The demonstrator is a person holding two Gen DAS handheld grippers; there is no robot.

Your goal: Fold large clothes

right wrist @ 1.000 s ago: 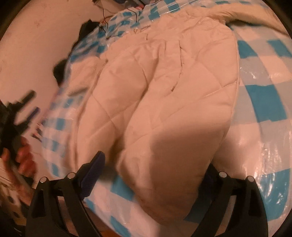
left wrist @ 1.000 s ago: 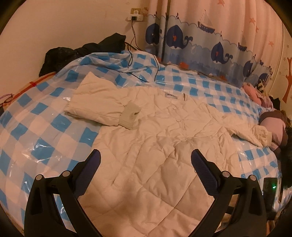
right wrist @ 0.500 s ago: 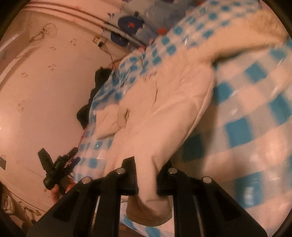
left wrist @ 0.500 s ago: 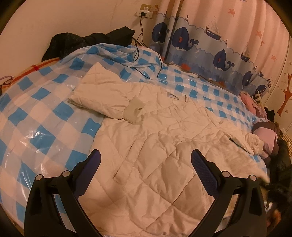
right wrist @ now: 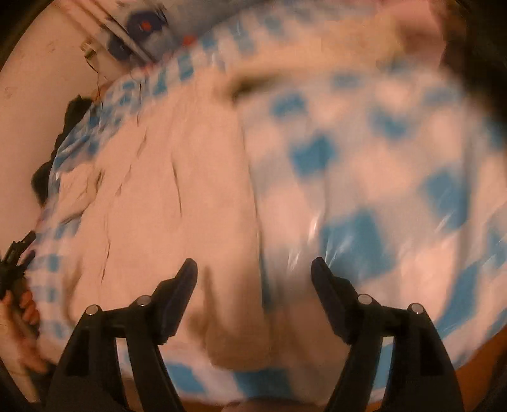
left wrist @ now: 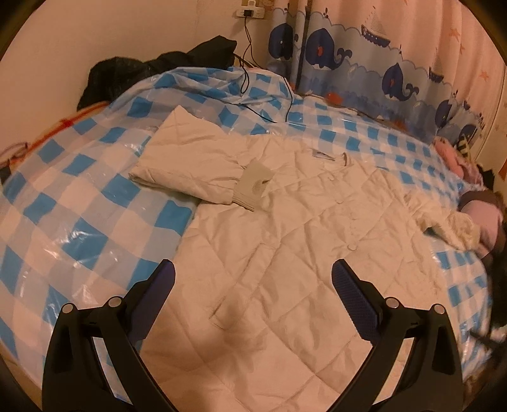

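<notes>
**Big white coat lies flat on the checked bed, both grippers open above it**

A big white quilted coat (left wrist: 285,247) lies spread out on a bed with a shiny blue and white checked cover (left wrist: 79,202). One sleeve (left wrist: 193,168) is folded in across the chest, and its knit cuff (left wrist: 255,185) rests on the front. The other sleeve (left wrist: 443,222) reaches out to the side.

The left gripper (left wrist: 253,285) hangs over the bottom part of the coat with its jaws wide apart and nothing in them. The right gripper (right wrist: 253,282) has just been opening. Its jaws are apart, over the coat's edge, and the cloth is not pinched. That view is blurry.

A black cable (left wrist: 253,104) runs down from a wall socket (left wrist: 252,12) onto the bed. Dark clothes (left wrist: 152,69) are piled by the wall. A whale curtain (left wrist: 380,63) hangs behind, and more clothes (left wrist: 481,212) sit just beside the far sleeve
</notes>
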